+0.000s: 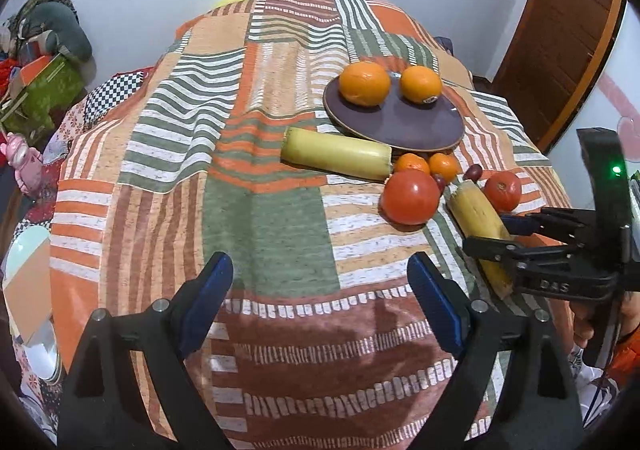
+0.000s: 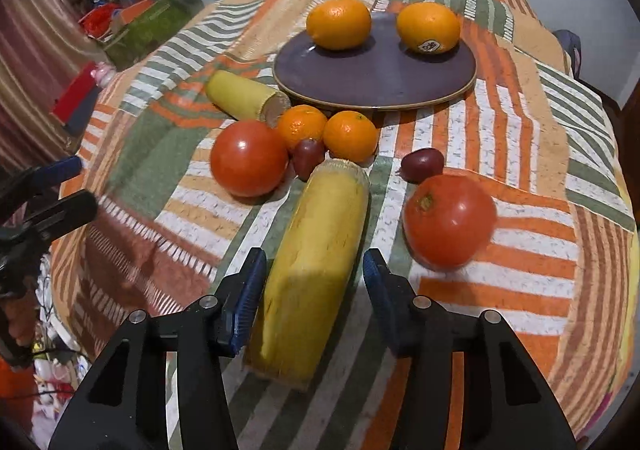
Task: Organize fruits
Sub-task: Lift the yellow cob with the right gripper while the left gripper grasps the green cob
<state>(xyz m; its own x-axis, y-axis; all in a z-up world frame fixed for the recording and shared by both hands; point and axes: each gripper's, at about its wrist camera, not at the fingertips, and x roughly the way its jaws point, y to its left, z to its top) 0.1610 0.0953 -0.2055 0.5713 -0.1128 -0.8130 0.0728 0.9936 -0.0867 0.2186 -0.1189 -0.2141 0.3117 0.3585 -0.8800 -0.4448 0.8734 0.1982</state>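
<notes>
Yellow banana piece (image 2: 316,270) between right claw (image 2: 314,304) pads (gaps visible, ungripped); left claw (image 1: 320,306) released.

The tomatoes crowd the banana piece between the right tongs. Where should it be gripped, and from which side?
Grip the near banana piece across its middle, coming from above and the near end. It lies lengthwise toward the camera, so its long sides face the right tongs, clear of the left tomato and right tomato.

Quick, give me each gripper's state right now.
Left gripper: open, holding nothing.
Right gripper: open around the near banana piece, pads not yet pressing it.
</notes>
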